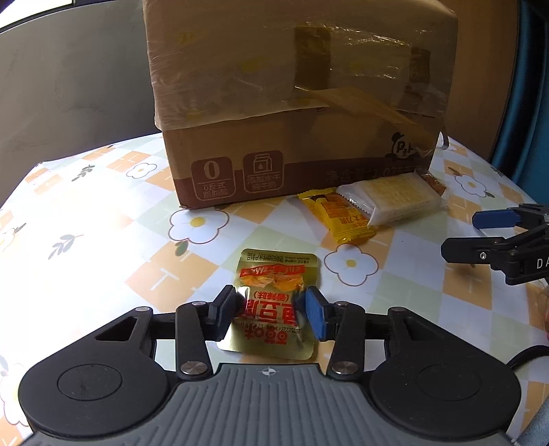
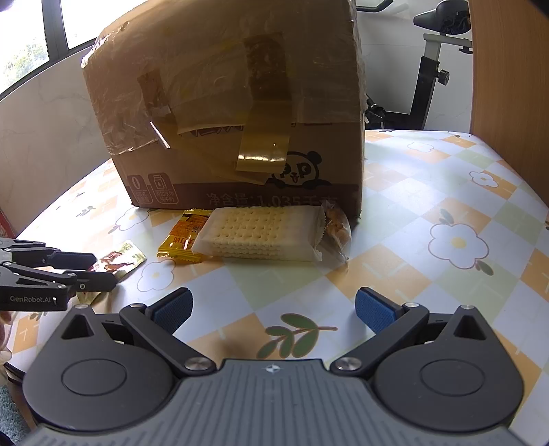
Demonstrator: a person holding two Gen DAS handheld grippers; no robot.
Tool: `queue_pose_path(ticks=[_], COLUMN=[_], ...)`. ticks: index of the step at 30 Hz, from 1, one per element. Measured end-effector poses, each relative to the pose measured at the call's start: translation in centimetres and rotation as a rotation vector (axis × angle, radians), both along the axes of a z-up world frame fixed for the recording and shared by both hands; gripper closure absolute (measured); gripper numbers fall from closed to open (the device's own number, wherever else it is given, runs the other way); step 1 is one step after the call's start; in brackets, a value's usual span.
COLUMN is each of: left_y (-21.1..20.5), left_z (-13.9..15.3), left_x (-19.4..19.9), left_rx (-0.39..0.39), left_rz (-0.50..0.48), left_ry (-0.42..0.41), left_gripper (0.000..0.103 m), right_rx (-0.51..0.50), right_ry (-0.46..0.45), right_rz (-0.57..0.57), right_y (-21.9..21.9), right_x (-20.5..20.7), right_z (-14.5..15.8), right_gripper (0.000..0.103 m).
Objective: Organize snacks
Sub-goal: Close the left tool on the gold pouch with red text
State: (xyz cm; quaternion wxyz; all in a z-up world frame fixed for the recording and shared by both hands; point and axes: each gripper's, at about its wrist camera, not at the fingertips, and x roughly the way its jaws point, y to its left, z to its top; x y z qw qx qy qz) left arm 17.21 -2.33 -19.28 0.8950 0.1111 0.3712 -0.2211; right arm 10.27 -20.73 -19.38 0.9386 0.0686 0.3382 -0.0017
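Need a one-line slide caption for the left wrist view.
Left gripper closes on the gold snack packet before the taped cardboard box.

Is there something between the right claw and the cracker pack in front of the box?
Nothing visible. The right claw is open, and only bare tablecloth lies between it and the cracker pack.

The worktop (image 2: 446, 192) wears a glossy cloth checked in orange, pale green and white, printed with white flowers and leaf sprigs. Behind it runs a low pale wall (image 1: 68, 89) with faint marbling. Above that, at upper left in the right wrist view, dark-framed windows (image 2: 51, 31) let in bright daylight, with greenery outside. A wooden panel (image 2: 511, 85) stands at the right edge. Beyond the worktop, an exercise bike (image 2: 435, 51) stands against a white wall.
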Motion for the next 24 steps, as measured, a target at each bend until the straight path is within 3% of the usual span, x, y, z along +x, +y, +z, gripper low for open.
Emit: queue_pose_path(ticks=[8, 16, 20, 24], left_y=[0.6, 0.5, 0.9, 1.6], left_z=[0.6, 0.6, 0.4, 0.3], left_x=[-0.1, 0.0, 0.4, 0.7], left_rx=[-0.053, -0.052, -0.044, -0.069], left_rz=[0.007, 0.022, 0.069, 0.100], left_ry=[-0.003, -0.005, 0.000, 0.006], left_gripper=[0.074, 0.073, 0.061, 0.056], right_rx=[-0.001, -0.009, -0.015, -0.043], right_ry=[0.001, 0.009, 0.039, 0.040], right_rz=[0.000, 0.002, 0.054, 0.130], right_y=[0.0, 0.1, 0.0, 0.4], right_x=[0.0, 0.1, 1.1, 3.1], right_z=[0.0, 0.0, 0.2, 1.1], right_gripper=[0.000, 0.000, 0.001, 0.005])
